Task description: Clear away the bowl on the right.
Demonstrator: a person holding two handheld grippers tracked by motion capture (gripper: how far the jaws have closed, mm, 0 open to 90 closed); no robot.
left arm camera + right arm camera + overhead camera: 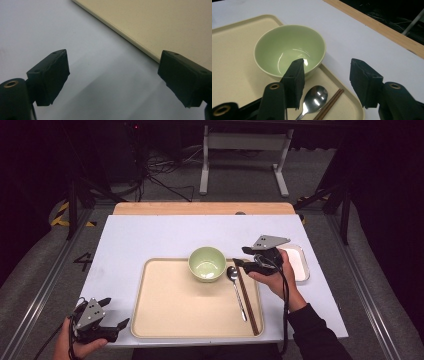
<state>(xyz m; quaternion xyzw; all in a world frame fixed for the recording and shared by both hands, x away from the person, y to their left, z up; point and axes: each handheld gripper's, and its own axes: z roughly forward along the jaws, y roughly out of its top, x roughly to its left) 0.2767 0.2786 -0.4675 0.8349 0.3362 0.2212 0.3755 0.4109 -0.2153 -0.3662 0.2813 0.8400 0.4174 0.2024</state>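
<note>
Chopsticks point(247, 297): dark pair lying lengthwise on the right part of the tray point(165, 315), just beside the spoon point(237, 290)
Spoon: metal, bowl end far, between the green bowl point(206, 263) and the chopsticks
Green bowl: upright at the tray's far edge, right of its middle
Right gripper point(327, 82): above the far ends of spoon and chopsticks, jaws partly apart, nothing between them
Left gripper point(113, 77): near left table point(150, 235) corner, jaws wide, holding nothing
White dish point(300, 265): right of the tray
</note>
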